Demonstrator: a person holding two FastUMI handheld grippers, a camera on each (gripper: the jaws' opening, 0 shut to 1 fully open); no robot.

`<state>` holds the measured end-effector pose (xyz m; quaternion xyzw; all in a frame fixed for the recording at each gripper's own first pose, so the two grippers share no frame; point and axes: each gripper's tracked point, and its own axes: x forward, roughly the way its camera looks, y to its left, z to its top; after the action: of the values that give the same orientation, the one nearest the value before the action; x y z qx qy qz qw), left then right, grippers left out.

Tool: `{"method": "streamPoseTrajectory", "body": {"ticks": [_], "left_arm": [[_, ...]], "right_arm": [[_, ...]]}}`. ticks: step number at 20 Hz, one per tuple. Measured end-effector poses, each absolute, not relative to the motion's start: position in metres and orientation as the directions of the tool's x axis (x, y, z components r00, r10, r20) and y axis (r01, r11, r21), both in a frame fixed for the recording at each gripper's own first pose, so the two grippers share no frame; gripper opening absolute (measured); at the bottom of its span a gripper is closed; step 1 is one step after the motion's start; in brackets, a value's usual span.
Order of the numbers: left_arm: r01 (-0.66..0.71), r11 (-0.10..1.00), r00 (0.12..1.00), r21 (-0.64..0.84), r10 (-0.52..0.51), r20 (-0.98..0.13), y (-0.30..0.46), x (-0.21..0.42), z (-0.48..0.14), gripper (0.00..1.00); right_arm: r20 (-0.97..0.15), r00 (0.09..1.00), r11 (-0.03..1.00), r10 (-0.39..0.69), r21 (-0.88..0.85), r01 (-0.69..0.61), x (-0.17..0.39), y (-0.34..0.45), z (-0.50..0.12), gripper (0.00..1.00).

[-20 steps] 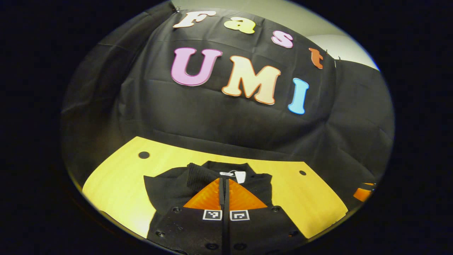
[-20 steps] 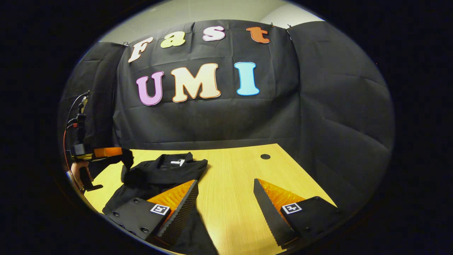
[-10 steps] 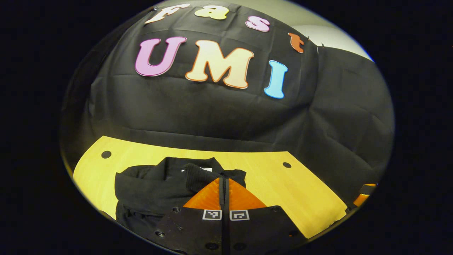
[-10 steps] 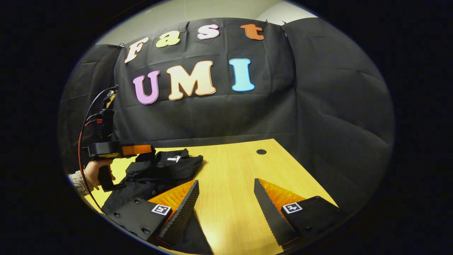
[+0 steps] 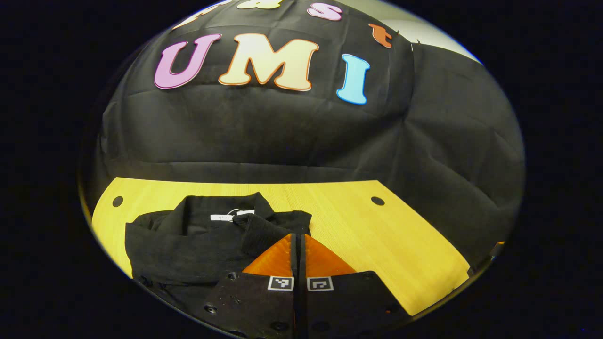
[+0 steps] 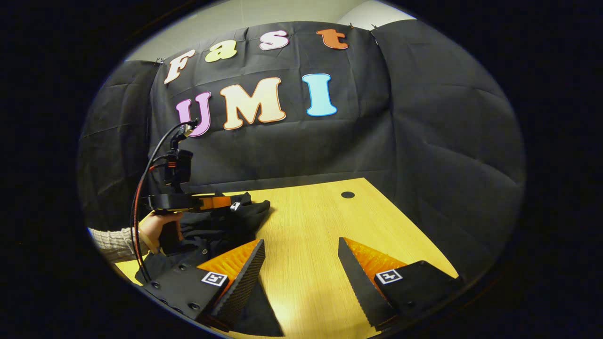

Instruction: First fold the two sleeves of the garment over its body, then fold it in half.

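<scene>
Yellow bench [image 5: 358, 221], black garment [image 5: 188, 240] bunched at left end. My left gripper [image 5: 297, 245] clenched on ribbed sleeve cuff [image 5: 261, 230]. Right gripper [image 6: 301, 263] released, idle. Fabric soft, floppy; I'd pinch cuffs, hem corners.

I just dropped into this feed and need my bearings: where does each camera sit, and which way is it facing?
Left gripper view: rides the left gripper, jaws together on a sleeve of the black garment, facing the booth wall.
Right gripper view: rides the right gripper, jaws apart over the table, looking at the wall; a hand holds the left gripper.
Shared: garment, table.
</scene>
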<state>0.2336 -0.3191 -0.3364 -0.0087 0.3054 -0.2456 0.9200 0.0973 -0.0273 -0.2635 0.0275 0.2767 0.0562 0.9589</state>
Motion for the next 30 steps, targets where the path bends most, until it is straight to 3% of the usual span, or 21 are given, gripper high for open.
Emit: {"method": "streamPoseTrajectory", "body": {"ticks": [4,6,9,13,18,25,30], "left_arm": [[0.461,0.872,0.689,-0.163,-0.468,-0.553,-0.329,0.238,-0.340,0.00],[0.491,0.853,0.683,-0.176,-0.502,-0.530,-0.342,0.235,-0.331,0.07],[0.522,0.836,0.688,-0.166,-0.529,-0.497,-0.351,0.233,-0.315,0.31],[0.509,0.852,0.731,-0.122,-0.503,-0.461,-0.343,0.231,-0.292,0.96],[0.451,0.887,0.807,-0.103,-0.454,-0.379,-0.304,0.215,-0.253,0.95],[0.296,0.955,0.922,-0.031,-0.294,-0.253,-0.178,0.159,-0.206,0.94],[0.208,0.975,0.940,0.078,-0.178,-0.290,-0.089,0.097,-0.226,0.92]], "right_arm": [[-0.536,0.835,0.992,0.128,0.082,-0.099,0.093,-0.026,-0.270,0.98],[-0.539,0.832,0.991,0.132,0.079,-0.106,0.091,-0.024,-0.272,0.98],[-0.537,0.831,0.989,0.144,0.086,-0.116,0.088,-0.020,-0.271,0.98],[-0.534,0.828,0.986,0.168,0.091,-0.141,0.084,-0.012,-0.271,0.98],[-0.527,0.824,0.978,0.210,0.108,-0.180,0.071,0.002,-0.276,0.98],[-0.543,0.789,0.955,0.287,0.096,-0.281,0.035,0.035,-0.301,0.99],[-0.576,0.748,0.937,0.330,0.102,-0.335,0.007,0.056,-0.330,0.99]]}}
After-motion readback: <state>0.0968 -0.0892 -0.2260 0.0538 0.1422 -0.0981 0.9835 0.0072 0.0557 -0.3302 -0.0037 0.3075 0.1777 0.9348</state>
